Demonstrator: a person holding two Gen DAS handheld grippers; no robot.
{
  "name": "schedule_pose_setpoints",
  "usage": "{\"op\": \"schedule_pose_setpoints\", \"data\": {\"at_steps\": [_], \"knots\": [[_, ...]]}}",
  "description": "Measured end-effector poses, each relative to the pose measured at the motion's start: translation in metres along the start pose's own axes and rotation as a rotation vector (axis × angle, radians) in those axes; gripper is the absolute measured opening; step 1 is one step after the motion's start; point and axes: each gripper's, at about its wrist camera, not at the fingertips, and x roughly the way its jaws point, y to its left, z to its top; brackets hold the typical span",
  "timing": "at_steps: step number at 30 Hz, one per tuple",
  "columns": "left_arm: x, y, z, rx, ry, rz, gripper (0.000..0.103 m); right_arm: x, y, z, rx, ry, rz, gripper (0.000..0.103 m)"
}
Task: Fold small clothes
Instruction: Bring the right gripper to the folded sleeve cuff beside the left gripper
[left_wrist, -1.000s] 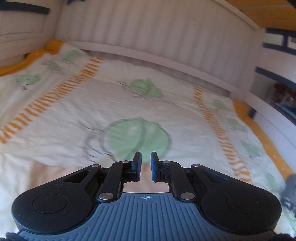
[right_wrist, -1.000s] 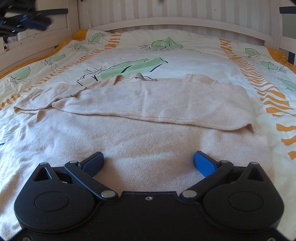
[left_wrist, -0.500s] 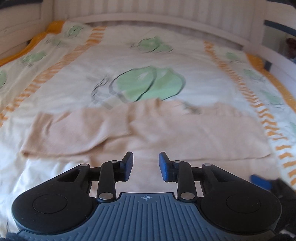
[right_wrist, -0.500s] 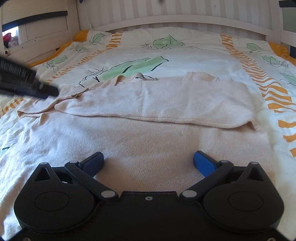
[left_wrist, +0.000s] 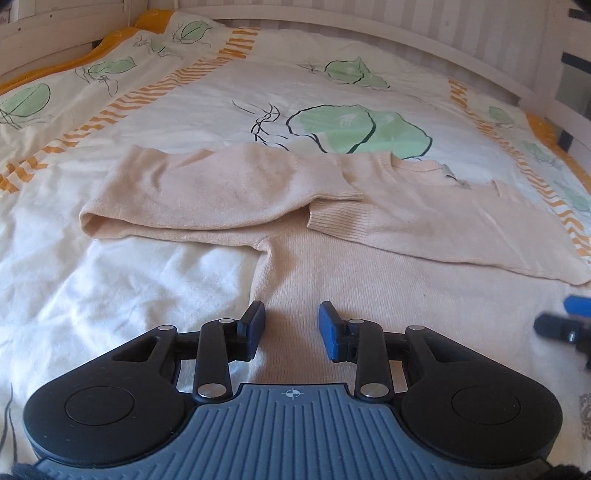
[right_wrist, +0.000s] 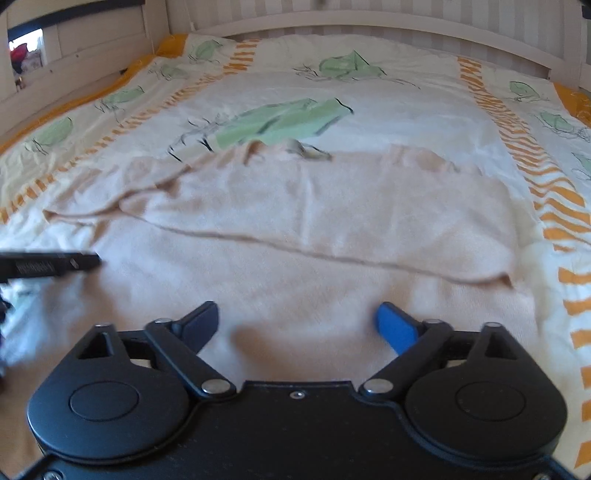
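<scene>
Left wrist view shows my left tongs (left_wrist: 291, 325) narrowly apart, just opened, empty over the peach knitted sweater (left_wrist: 369, 266) spread on the leaf-print bed cover (left_wrist: 184, 110), sleeves folded in. My right tongs (right_wrist: 297, 321) stand wide, just narrowing, empty. Next, I judge, both must pinch the near hem for the lengthwise fold.

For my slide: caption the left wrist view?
Left tool open above a beige sweater, sleeves folded in, on a leaf-print bedspread.

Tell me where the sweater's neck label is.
In the left wrist view, the neck label sits inside the beige sweater collar, upper right, just below the bedspread's big green leaf.
</scene>
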Motion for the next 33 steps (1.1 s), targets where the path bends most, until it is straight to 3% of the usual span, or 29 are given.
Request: {"op": "schedule_pose_setpoints", "data": {"at_steps": [5,10,16,22,24,25,26,33], "knots": [[0.002,0.013,0.001,-0.078,0.008,-0.052,0.032,0.016,0.032,0.048,-0.008,0.001,0.139,0.078],[0.003,0.015,0.0,-0.087,-0.001,-0.073,0.032,0.062,0.066,0.081,0.021,0.063,0.277,0.058],[0.002,0.013,-0.002,-0.069,-0.01,-0.066,0.032,0.111,0.088,0.097,0.069,0.148,0.288,0.058],[0.0,0.015,-0.003,-0.084,-0.008,-0.077,0.032,0.138,0.079,0.098,0.237,0.206,0.315,0.059],[0.001,0.015,-0.002,-0.092,-0.007,-0.082,0.032,0.141,0.077,0.101,0.274,0.208,0.33,0.052],[0.001,0.016,-0.002,-0.092,-0.006,-0.083,0.032,0.142,0.078,0.102,0.28,0.212,0.338,0.031],[0.001,0.016,-0.002,-0.092,-0.006,-0.083,0.032,0.143,0.079,0.104,0.28,0.216,0.347,0.016],[0.002,0.014,-0.002,-0.084,-0.007,-0.076,0.032,0.092,0.092,0.128,0.153,0.08,0.366,0.015]]}}
